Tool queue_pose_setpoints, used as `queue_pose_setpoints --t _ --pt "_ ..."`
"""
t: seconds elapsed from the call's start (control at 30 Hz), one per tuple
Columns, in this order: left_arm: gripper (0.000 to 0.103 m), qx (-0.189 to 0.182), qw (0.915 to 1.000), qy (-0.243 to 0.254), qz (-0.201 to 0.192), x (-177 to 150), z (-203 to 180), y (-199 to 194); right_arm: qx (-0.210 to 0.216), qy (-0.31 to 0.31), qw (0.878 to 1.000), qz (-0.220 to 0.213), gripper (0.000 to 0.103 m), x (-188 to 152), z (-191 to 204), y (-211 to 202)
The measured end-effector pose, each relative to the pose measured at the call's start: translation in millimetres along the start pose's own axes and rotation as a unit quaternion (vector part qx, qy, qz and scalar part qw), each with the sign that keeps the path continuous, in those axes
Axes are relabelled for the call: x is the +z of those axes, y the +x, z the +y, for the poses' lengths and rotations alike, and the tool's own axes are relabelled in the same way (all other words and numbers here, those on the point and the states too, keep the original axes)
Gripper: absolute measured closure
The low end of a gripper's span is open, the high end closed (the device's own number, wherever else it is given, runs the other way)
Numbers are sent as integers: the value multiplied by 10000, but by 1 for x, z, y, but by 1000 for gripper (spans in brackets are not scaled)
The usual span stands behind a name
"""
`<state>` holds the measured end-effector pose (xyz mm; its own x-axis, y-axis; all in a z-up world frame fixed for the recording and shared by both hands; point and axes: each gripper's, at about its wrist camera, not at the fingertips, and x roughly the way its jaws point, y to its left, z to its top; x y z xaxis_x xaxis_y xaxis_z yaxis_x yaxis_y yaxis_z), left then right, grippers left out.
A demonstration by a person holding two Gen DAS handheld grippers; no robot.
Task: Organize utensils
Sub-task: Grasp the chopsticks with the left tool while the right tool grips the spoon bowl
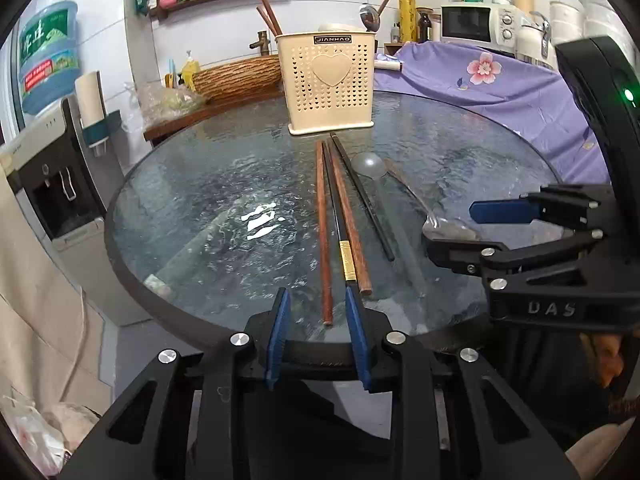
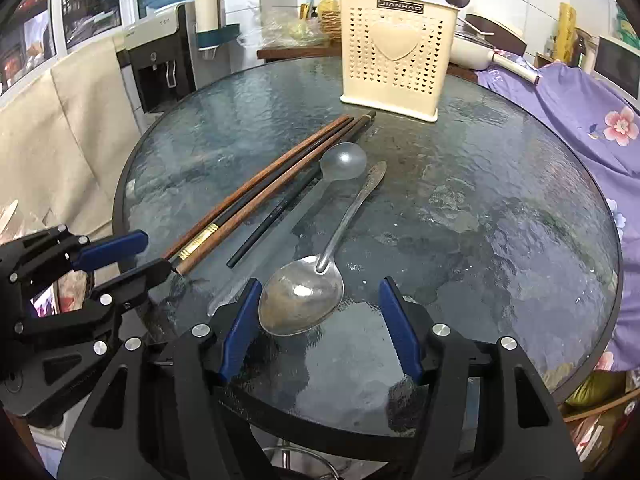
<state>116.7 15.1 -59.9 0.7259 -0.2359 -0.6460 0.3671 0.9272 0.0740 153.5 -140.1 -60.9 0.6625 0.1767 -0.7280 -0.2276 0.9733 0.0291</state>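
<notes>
Left wrist: left gripper sitting spread at near edge of glass table, brown chopstick end lying between pads, not pinched. Cream utensil holder standing at far side.

Right wrist: right gripper hanging spread around metal spoon bowl, left pad just beside it, right pad apart. Clear plastic spoon lying between chopsticks and metal spoon.

Both grippers are black, angular frames with triangular cut-outs, silver round screws at the joints and blue ridged fingers. The right gripper bears raised letters "DAS" and a green light.
</notes>
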Motion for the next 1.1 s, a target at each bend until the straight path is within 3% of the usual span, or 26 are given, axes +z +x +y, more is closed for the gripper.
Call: queue_pose_setpoints --t 0.27,0.5,0.8,1.1 --pt "80 -70 9999 -81 -53 7 -11 7 -63 111 9999 -107 64 -1 -6 -1" --pt "83 -118 9998 -143 -113 5 -12 7 -31 113 9998 -181 64 -4 -13 -2" --pt "98 -139 9992 -328 -177 4 -8 6 191 152 9993 -301 65 -10 -26 -6" --pt "98 -192 9981 -509 -275 2 -5 1 154 92 9986 -498 65 -12 -33 -18"
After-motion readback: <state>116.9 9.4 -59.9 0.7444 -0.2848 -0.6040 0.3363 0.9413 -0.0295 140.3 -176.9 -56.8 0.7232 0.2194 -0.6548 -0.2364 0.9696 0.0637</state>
